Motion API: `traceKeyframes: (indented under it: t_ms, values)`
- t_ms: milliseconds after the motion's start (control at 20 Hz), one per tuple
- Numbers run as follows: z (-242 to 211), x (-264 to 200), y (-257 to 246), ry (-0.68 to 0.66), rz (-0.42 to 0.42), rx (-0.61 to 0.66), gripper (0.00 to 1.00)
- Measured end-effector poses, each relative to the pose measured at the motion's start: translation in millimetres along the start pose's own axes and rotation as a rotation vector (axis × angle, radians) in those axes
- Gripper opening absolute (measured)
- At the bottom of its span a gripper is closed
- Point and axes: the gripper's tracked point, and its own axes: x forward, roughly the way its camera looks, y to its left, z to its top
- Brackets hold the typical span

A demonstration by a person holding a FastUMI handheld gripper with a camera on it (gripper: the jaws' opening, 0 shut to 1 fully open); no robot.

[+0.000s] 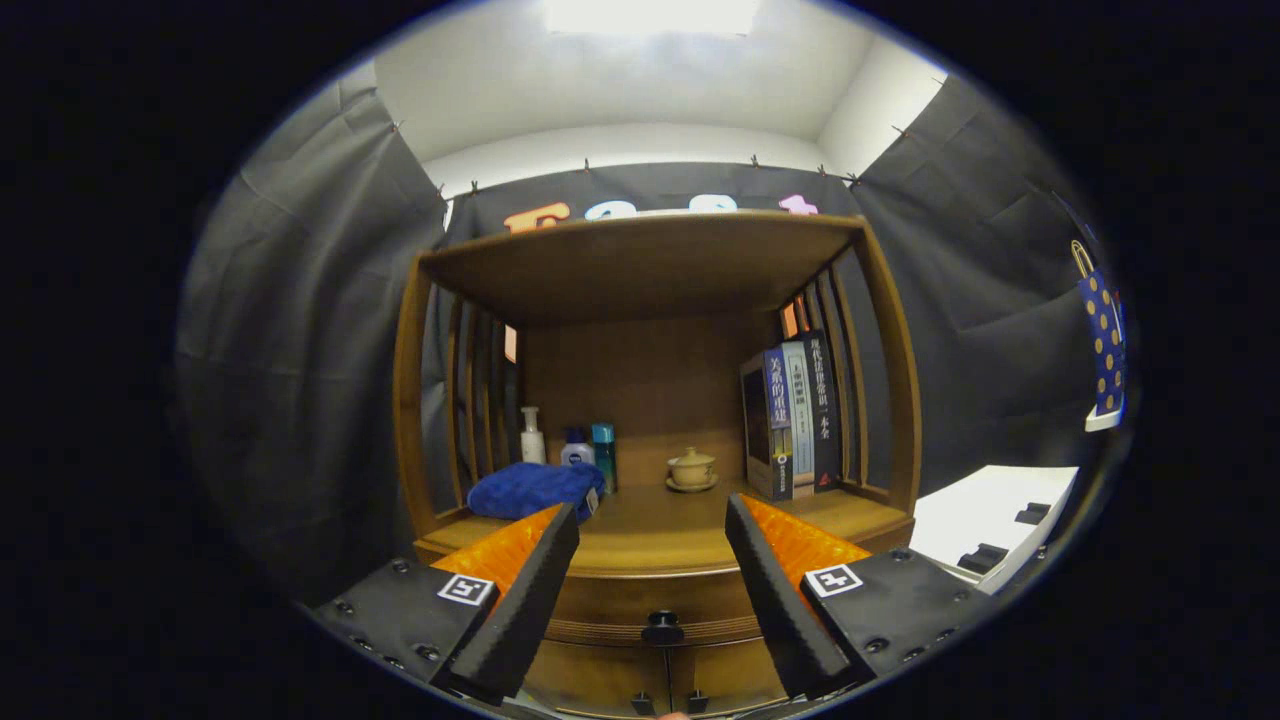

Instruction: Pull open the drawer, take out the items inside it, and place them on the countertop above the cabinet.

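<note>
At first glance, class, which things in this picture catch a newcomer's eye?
The open hand-held gripper points at a wooden cabinet, its fingers either side of the dark drawer knob. On the countertop beyond lie a blue cloth, three bottles, a lidded cup and upright books.

Gripper view, level and near, facing the cabinet (655, 400) front-on

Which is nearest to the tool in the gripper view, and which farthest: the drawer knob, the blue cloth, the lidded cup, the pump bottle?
The tool is open, holding nothing.
1. Drawer knob: between the fingers, on the cabinet front.
2. Blue cloth: just beyond the left finger, on the countertop.
3. Lidded cup: mid-shelf, beyond the fingers.
4. Pump bottle: behind the cloth, by the back panel.
</note>
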Motion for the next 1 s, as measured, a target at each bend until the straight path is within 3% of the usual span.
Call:
traceKeyframes:
  t_ms: [200,400,750,1000]
  values:
    - [-75,32,9,0.124,0.030,-0.024,0.97]
    - [-133,47,-9,0.214,-0.023,-0.035,0.97]
    - [-173,63,-25,0.291,-0.043,0.010,0.85]
    - [-181,79,-19,0.279,-0.045,-0.030,0.60]
